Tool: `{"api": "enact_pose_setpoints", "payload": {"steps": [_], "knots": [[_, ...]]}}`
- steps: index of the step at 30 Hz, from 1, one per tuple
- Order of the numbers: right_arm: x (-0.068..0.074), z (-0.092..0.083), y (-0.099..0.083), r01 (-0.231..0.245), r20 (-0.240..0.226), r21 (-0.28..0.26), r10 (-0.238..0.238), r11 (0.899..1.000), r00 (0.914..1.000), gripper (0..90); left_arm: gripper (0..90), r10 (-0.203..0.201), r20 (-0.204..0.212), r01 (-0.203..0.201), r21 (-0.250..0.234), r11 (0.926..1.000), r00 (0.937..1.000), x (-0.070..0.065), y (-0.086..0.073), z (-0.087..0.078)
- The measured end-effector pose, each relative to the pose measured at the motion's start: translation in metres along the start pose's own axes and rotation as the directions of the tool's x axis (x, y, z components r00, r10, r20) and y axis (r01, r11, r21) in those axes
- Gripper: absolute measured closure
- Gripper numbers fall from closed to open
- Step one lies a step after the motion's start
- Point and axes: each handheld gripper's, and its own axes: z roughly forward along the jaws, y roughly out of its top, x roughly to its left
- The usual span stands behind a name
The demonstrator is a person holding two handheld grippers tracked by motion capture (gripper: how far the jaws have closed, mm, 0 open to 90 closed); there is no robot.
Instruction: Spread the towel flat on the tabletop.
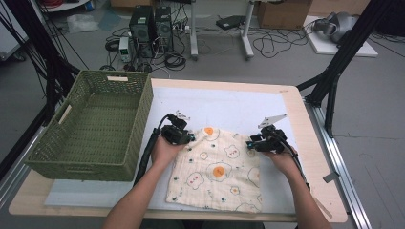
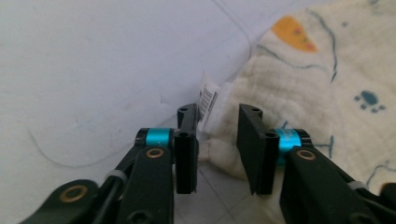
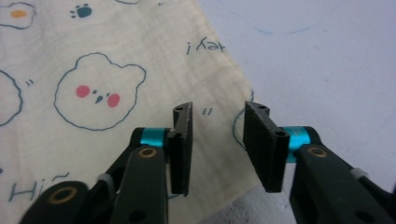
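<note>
A cream cloth (image 1: 217,176) printed with bears and fried eggs lies flat on the white mat, near the table's front edge. My left gripper (image 1: 189,138) is at its far left corner. In the left gripper view the gripper (image 2: 217,112) stands open, and the bunched corner (image 2: 299,84) with its white barcode label (image 2: 208,98) lies between the jaws without being pinched. At the cloth's far right corner sits my right gripper (image 1: 250,143). Its jaws (image 3: 217,109) also stand open, straddling the cloth's edge (image 3: 93,60).
A green woven basket (image 1: 86,169) with nothing in it stands on the left side of the table, close to my left forearm. A white mat (image 1: 229,107) covers the wooden tabletop (image 1: 305,124). Beyond the table, computers, cables and black frame legs stand on the floor.
</note>
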Motion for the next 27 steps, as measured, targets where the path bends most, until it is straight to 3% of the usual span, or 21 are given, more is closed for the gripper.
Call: {"api": "enact_pose_setpoints", "payload": {"steps": [2,3,5,8,11,12,14,16,20,23,25,27], "knots": [[0.000,0.003,-0.001,0.005,-0.007,-0.005,-0.005,1.000,1.0000,74.2,85.0,0.020,-0.002,-0.020,0.000,0.9998,0.9998,0.000,0.000,0.000],[-0.001,0.003,0.000,0.002,-0.015,-0.010,-0.002,1.000,0.9999,83.1,86.3,0.028,-0.010,-0.028,0.000,0.9996,0.9996,0.000,0.000,-0.001],[0.001,0.005,0.001,0.030,-0.020,-0.004,-0.030,1.000,0.9993,88.6,87.1,0.036,-0.060,-0.038,-0.029,0.9989,0.9975,0.000,-0.001,-0.005],[0.004,0.004,0.006,0.049,-0.021,-0.029,-0.049,0.998,0.9986,88.8,87.5,0.016,-0.122,-0.030,-0.109,0.9936,0.9924,0.004,0.002,-0.016],[0.005,-0.003,0.020,0.073,0.032,-0.069,-0.071,0.995,0.9970,88.8,87.2,-0.037,-0.190,-0.005,-0.219,0.9757,0.9811,0.008,0.007,-0.026],[0.003,-0.007,0.026,0.068,0.064,-0.097,-0.062,0.993,0.9960,88.3,85.1,-0.046,-0.215,-0.006,-0.239,0.9711,0.9755,0.010,0.008,-0.028],[-0.002,-0.016,0.035,0.027,0.129,-0.177,-0.004,0.984,0.9916,74.0,74.5,-0.091,-0.214,0.034,-0.258,0.9655,0.9726,0.017,0.007,-0.029],[-0.007,-0.020,0.037,-0.020,0.101,-0.204,0.041,0.979,0.9940,69.4,70.0,-0.099,-0.218,0.045,-0.240,0.9698,0.9709,0.021,0.005,-0.030],[-0.006,-0.014,0.029,-0.043,0.046,-0.144,0.050,0.989,0.9977,60.5,65.3,-0.082,-0.188,0.038,-0.223,0.9740,0.9788,0.020,0.001,-0.032],[0.000,-0.012,0.018,-0.046,0.016,-0.141,0.049,0.989,0.9987,54.9,63.6,-0.050,-0.169,0.011,-0.227,0.9738,0.9844,0.013,-0.003,-0.035],[0.004,-0.012,0.015,-0.065,-0.019,-0.107,0.064,0.992,0.9978,51.0,62.8,-0.032,-0.153,-0.004,-0.229,0.9733,0.9877,0.009,-0.008,-0.037],[0.009,-0.016,0.012,-0.048,-0.022,-0.131,0.046,0.990,0.9987,50.4,62.4,-0.031,-0.120,0.004,-0.219,0.9757,0.9923,0.006,-0.011,-0.040]]}}
